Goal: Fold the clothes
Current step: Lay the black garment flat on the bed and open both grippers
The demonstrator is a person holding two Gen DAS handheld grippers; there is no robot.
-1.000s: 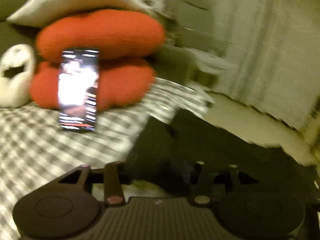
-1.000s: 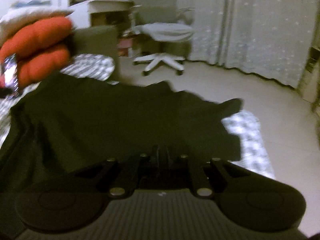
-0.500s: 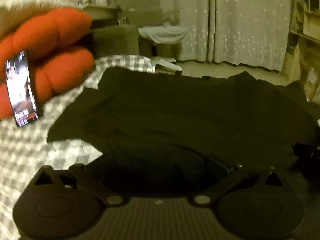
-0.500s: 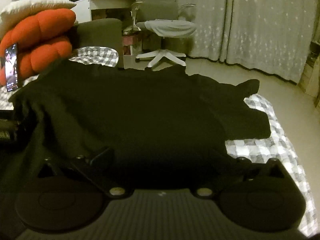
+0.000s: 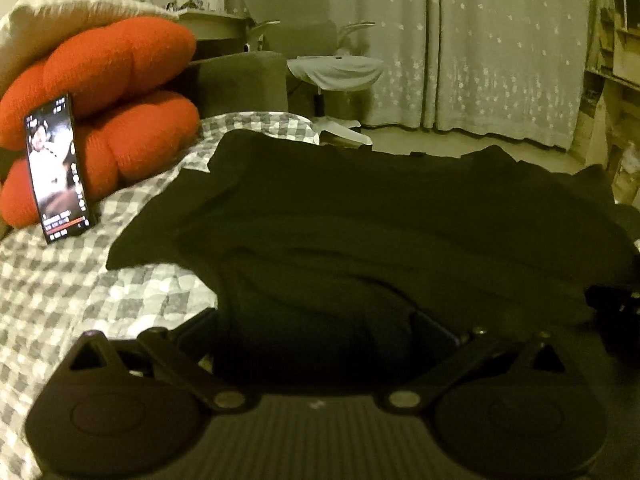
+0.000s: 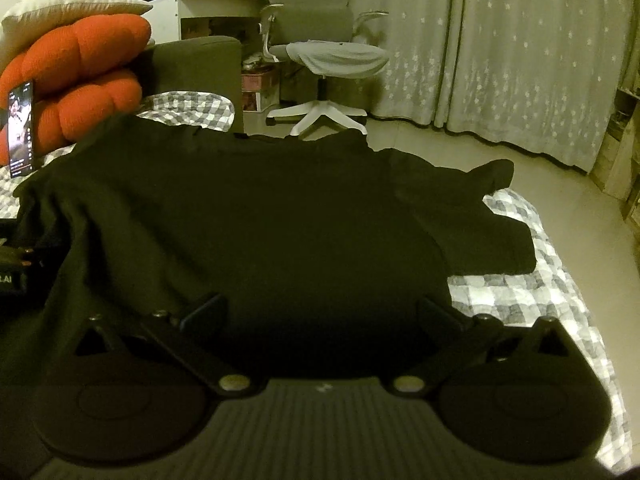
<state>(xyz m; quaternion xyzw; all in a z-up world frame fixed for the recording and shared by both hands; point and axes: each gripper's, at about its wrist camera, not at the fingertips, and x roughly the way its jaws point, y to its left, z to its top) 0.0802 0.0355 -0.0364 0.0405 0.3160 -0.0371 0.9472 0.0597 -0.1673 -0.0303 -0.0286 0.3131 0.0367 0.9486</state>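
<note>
Left wrist view: left gripper [image 5: 316, 328] has its jaws spread wide after just opening, pads not pressing anything. The near hem of the black shirt [image 5: 380, 232] lies bunched in the gap between the fingers, loose, nothing pinched. The shirt is spread across the checked bedspread [image 5: 80, 288], one sleeve reaching out left toward the lit phone [image 5: 58, 168]. That phone is propped upright against the stacked red cushions [image 5: 108, 92], with a cream pillow [image 5: 60, 20] on top of them. Behind: a grey office chair [image 5: 332, 68] and pale curtains [image 5: 480, 48].

Right wrist view: right gripper [image 6: 320, 316] is likewise fully spread, jaws having just opened, with the shirt's near edge [image 6: 280, 220] lying between the fingers but not clamped. The shirt lies mostly flat with the collar at the far side; the right sleeve [image 6: 488, 216] lies out over the bedspread [image 6: 540, 292], wrinkled. The left side of the fabric drapes down in folds near the left edge of frame, where part of a dark device shows; I cannot tell for sure what it is. Same phone [image 6: 20, 128], cushions [image 6: 80, 80] and chair [image 6: 332, 56] are visible far left and centre back. Tiled floor [image 6: 552, 184] sits beyond the bed's right edge.
</note>
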